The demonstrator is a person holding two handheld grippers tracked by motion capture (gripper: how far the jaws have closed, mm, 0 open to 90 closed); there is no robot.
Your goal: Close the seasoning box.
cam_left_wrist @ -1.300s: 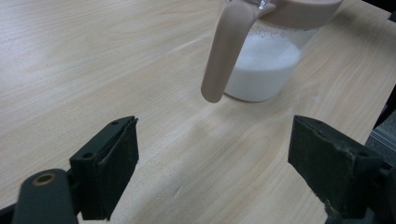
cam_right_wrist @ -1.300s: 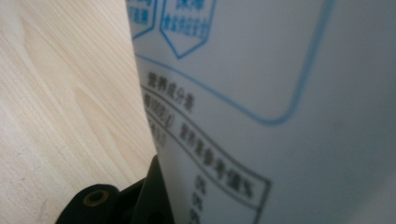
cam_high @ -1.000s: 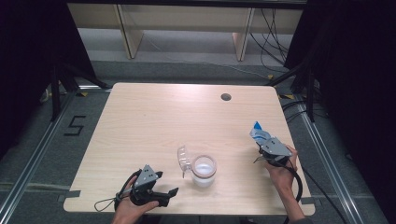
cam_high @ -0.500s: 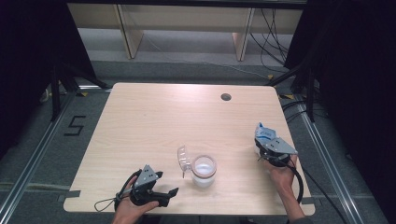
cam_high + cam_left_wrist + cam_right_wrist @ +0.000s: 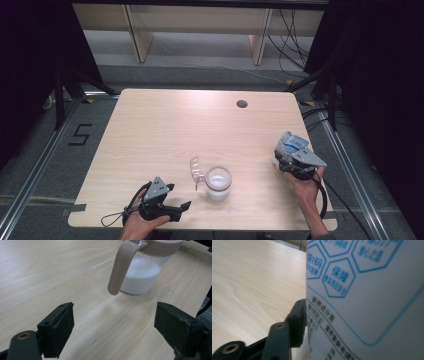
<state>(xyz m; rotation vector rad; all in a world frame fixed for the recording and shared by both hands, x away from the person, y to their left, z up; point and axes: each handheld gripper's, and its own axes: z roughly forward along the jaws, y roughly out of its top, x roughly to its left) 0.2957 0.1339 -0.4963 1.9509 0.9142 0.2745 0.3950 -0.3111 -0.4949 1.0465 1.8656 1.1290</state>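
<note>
Right gripper view: blue-printed Chinese-text packet [image 5: 367, 297].

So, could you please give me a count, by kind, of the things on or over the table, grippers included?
Grippers: 2, left gripper open, right gripper shut on a bag
Clear jars with white powder: 1, its lid flipped open
White and blue printed bags: 1
Total: 4

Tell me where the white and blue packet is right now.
In the high view the packet is at the table's right edge, clamped in the right gripper, off to the right of the jug of white powder.
</note>
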